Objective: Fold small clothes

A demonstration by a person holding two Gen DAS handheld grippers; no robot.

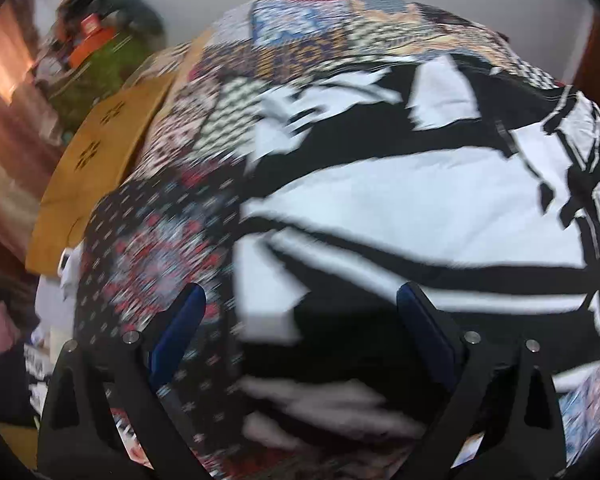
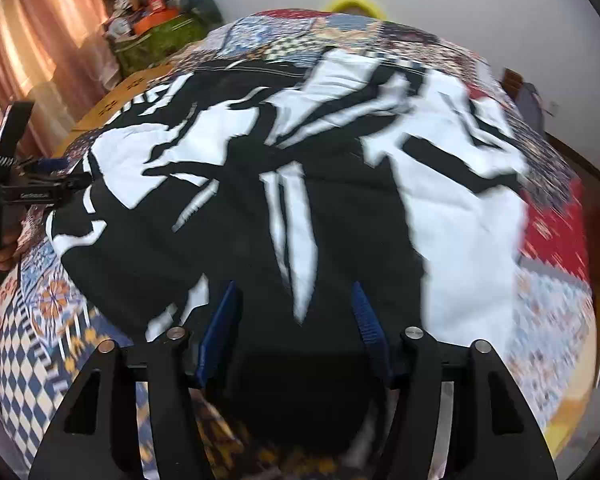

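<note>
A black garment with bold white print [image 2: 300,184] lies spread on a patchwork bedspread [image 2: 48,320]; it also fills the left wrist view [image 1: 400,208]. My left gripper [image 1: 300,300] is open, its blue-padded fingers wide apart just above the garment's near left edge. It also shows at the far left of the right wrist view [image 2: 70,184], at the garment's left edge. My right gripper [image 2: 296,296] is open, its blue pads straddling the garment's near black part. Both views are motion-blurred.
The patchwork bedspread [image 1: 148,248] covers the bed. A tan wooden board [image 1: 100,148] lies along the bed's left side. Bags and boxes [image 2: 156,28] are piled by the pink curtains [image 2: 40,48]. A yellow object [image 2: 354,2] sits past the far edge.
</note>
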